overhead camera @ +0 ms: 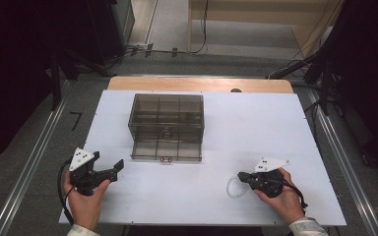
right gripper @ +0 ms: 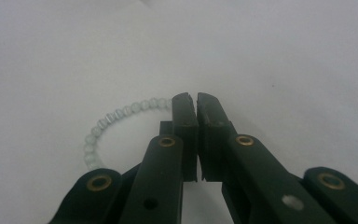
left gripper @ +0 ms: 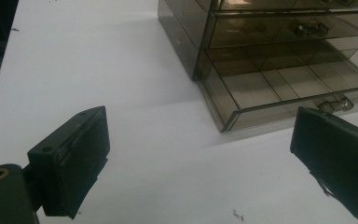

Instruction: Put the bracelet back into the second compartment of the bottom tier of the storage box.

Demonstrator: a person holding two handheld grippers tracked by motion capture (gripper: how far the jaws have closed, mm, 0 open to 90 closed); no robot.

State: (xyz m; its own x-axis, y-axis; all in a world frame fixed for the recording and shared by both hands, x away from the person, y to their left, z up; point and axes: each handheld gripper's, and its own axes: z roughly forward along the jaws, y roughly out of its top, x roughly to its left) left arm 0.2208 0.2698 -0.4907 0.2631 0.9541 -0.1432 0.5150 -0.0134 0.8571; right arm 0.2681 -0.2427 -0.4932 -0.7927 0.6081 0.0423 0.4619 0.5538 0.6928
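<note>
The right gripper (right gripper: pixel 196 100) has its fingers closed on the bead bracelet (right gripper: pixel 103 128) lying on the counter (overhead camera: pixel 275 128). The left gripper (left gripper: pixel 200 158) has its fingers spread wide, holding nothing.

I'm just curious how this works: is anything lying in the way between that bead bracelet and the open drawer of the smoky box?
Nothing visible does. The bracelet lies on the white table, with the right gripper shut at its edge. Only bare tabletop shows between it and the pulled-out bottom drawer of the box. The left gripper waits open, off to the side.
</note>
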